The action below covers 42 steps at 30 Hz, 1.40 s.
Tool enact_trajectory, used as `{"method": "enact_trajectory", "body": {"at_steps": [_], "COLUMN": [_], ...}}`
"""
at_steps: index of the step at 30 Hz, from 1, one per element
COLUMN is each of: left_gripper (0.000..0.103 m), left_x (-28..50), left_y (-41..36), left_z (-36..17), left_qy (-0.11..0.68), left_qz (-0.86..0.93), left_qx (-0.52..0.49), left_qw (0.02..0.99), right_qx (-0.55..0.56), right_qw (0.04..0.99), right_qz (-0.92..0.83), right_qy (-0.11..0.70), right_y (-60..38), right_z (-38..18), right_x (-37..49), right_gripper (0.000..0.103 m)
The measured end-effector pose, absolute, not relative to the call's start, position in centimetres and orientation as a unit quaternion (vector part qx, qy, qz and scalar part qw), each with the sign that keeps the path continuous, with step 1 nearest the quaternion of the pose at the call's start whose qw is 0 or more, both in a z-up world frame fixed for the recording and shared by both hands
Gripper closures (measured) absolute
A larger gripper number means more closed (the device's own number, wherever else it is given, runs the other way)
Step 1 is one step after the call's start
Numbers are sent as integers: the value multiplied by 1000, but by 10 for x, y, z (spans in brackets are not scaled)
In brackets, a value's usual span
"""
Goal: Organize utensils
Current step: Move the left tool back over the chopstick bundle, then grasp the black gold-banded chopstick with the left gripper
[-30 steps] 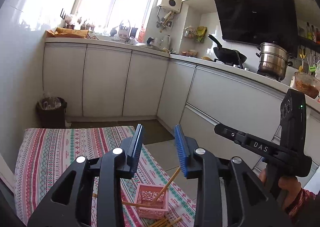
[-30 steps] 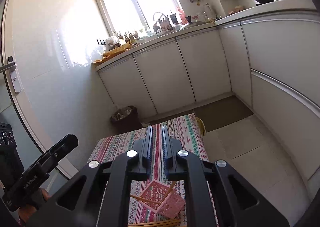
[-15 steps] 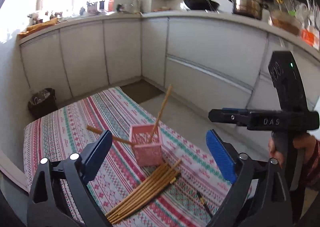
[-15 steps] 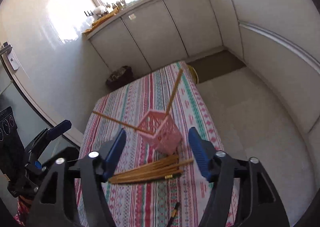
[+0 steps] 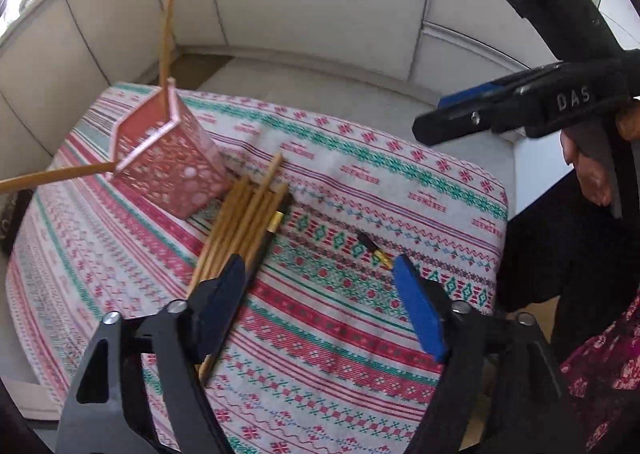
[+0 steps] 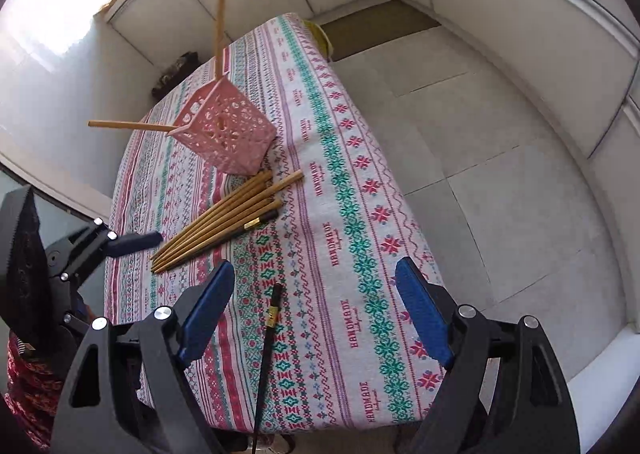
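Observation:
A pink perforated basket (image 5: 168, 158) (image 6: 228, 134) stands on the patterned tablecloth (image 5: 340, 334) (image 6: 360, 194); two wooden chopsticks stick out of it, one upright (image 5: 166, 34), one slanting left (image 5: 52, 176). A bundle of wooden chopsticks (image 5: 240, 222) (image 6: 224, 220) with one black gold-banded stick lies beside it. A lone black chopstick (image 6: 268, 342) (image 5: 372, 248) lies nearer. My left gripper (image 5: 320, 294) (image 6: 132, 242) hovers over the bundle's near end, its jaws closing with nothing pressed between them. My right gripper (image 6: 316, 310) (image 5: 480, 114) hangs over the lone black stick, its jaws opening and holding nothing.
White kitchen cabinets (image 6: 500, 34) curve around a tiled floor (image 6: 500, 194) to the right of the table. A dark waste bin (image 6: 176, 68) stands beyond the far table corner. A person's hand (image 5: 592, 170) and patterned sleeve (image 5: 600, 366) are at the right.
Both grippers have dropped and tipped down from the cabinets to the table. Their jaws, nearly shut a second ago, now stand apart; the left pair is narrower than half a second ago.

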<state>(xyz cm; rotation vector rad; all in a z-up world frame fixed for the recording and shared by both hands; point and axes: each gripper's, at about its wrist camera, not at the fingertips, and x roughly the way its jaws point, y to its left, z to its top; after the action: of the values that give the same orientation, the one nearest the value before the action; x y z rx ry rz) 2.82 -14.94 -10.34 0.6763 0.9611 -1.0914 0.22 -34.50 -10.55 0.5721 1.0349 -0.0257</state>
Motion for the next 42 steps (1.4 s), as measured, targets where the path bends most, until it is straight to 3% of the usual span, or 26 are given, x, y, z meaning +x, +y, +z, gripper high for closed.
{"method": "enact_trajectory", "body": {"at_steps": [10,27,35,39,40,42], "left_gripper": [66,65,65,52,33,16], "left_x": [58,79,95,106,107,97], "left_y": [-196,-237,-243,-231,-231,-235], "left_z": [-146,-170,-180,-182,-185,-198], "left_qy": [502,512,536,558,565,550], "left_qz": [-469,-457,-455,-437,-448,-462], "left_qx": [371,431,395,365,363,403], "left_qw": [625,585,591,604,591,566], "right_qx": [292,327,326,350,365,380], "right_qw": [812,793,780,756,747,735], "right_qz": [7,20,22,69,85,103], "right_qy": [506,515,534,549,550,552], "right_y": [-358,-367,-363,-354,-353,-351], "right_z": [-115,-121,-129,-139,-142,-146], "right_x": [-1,-3,2,8,8,9], "right_gripper": [22,22,21,13,12,11]}}
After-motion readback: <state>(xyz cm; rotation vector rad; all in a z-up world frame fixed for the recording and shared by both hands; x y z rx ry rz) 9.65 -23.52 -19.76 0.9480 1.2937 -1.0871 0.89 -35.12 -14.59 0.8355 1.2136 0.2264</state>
